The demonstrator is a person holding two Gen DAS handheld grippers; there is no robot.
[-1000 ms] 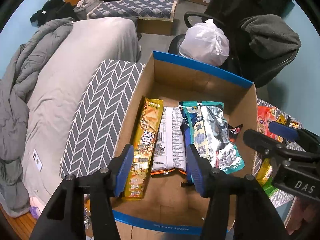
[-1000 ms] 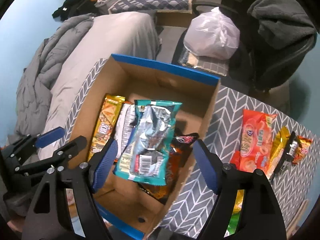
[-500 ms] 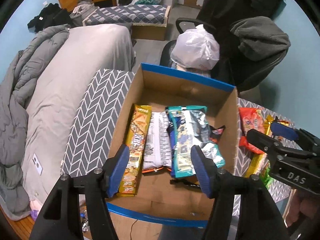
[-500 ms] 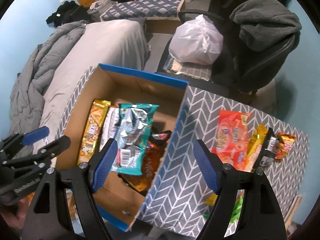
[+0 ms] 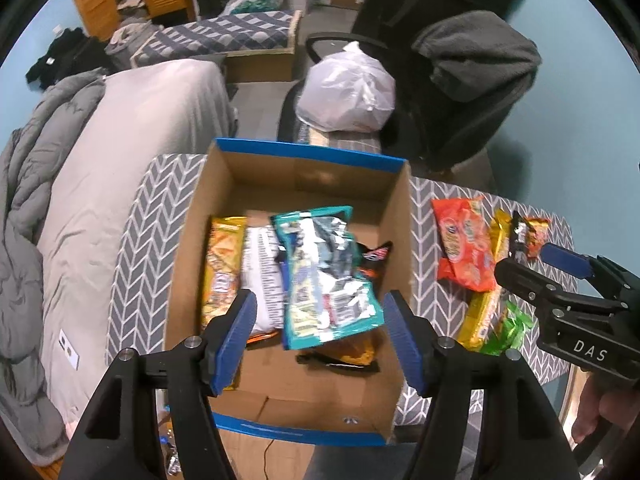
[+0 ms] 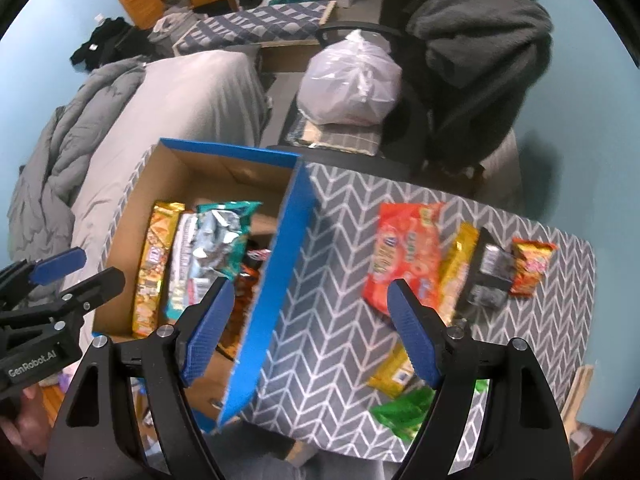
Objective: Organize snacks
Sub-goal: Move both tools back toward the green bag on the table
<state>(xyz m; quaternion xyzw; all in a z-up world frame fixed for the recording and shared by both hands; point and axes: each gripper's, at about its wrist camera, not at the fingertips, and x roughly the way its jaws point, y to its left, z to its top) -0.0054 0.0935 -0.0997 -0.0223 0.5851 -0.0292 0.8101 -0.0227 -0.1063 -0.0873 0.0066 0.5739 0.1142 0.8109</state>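
An open cardboard box [image 5: 308, 150] with a blue rim holds a yellow packet [image 5: 222, 268], a white one [image 5: 262, 276] and a crumpled teal packet [image 5: 320, 276] on top of dark ones. My left gripper [image 5: 319, 304] hovers above the teal packet, its jaws opening with nothing between the pads. My right gripper [image 6: 310, 292] is open over the chevron cloth, just right of the box's blue wall [image 6: 276, 280]. On the cloth lie an orange packet [image 6: 408, 256], a yellow packet [image 6: 460, 268], a black-silver one [image 6: 494, 272], a small red-orange one [image 6: 532, 266] and a green one [image 6: 404, 408].
The table [image 6: 340, 320] with the grey chevron cloth ends close behind the packets. A bed with a grey duvet [image 5: 120, 160] lies to the left. Behind the table stand an office chair draped with a grey garment [image 5: 476, 64] and a white plastic bag [image 5: 348, 96].
Both grippers have risen and drawn back. The right one has shifted from over the box to over the cloth beside it. The left jaws have spread wider.
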